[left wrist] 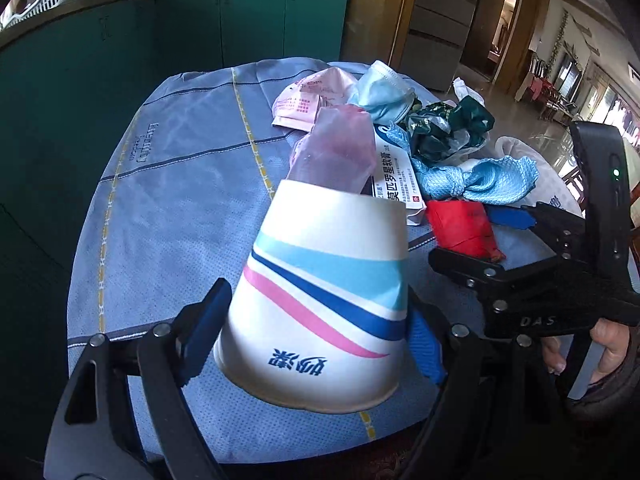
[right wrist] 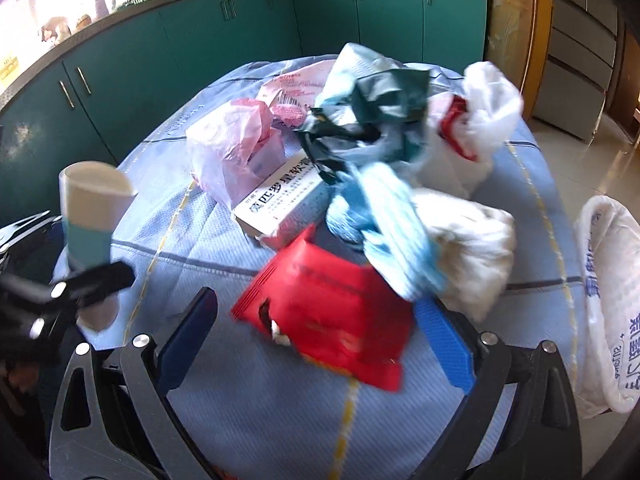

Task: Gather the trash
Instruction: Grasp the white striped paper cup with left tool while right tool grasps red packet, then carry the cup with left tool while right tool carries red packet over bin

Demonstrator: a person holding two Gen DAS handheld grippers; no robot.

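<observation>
Fingers of the left gripper (left wrist: 316, 344) are pressed against the sides of a paper cup (left wrist: 324, 300), which is held near its base with the mouth turned away toward the pile. Fingers of the right gripper (right wrist: 316, 336) are spread wide on either side of a red packet (right wrist: 332, 308); whether the packet is touched cannot be told, as that view is blurred.

Little of the task appears done. One item, the cup, is gripped; nearly all the trash is seen lying on the table (left wrist: 168, 208), heaped on its far right part. A white bag (right wrist: 612, 304) is seen at the right edge in the right view and is judged to be the likely receptacle, though nothing is seen inside it.

Counted as far as the heap allows: one cup, one red packet, one pink bag (left wrist: 340, 148) just beyond the cup's mouth, one pink printed pouch (left wrist: 308, 98), one medicine box (left wrist: 394, 176), one face mask (left wrist: 384, 88), one dark green wrapper (left wrist: 444, 126), one knotted blue cloth (left wrist: 476, 178), and one white bag with red print (right wrist: 480, 120) at the far right. Smaller scraps may be hidden underneath. About eight pieces are judged to be left on the table.
</observation>
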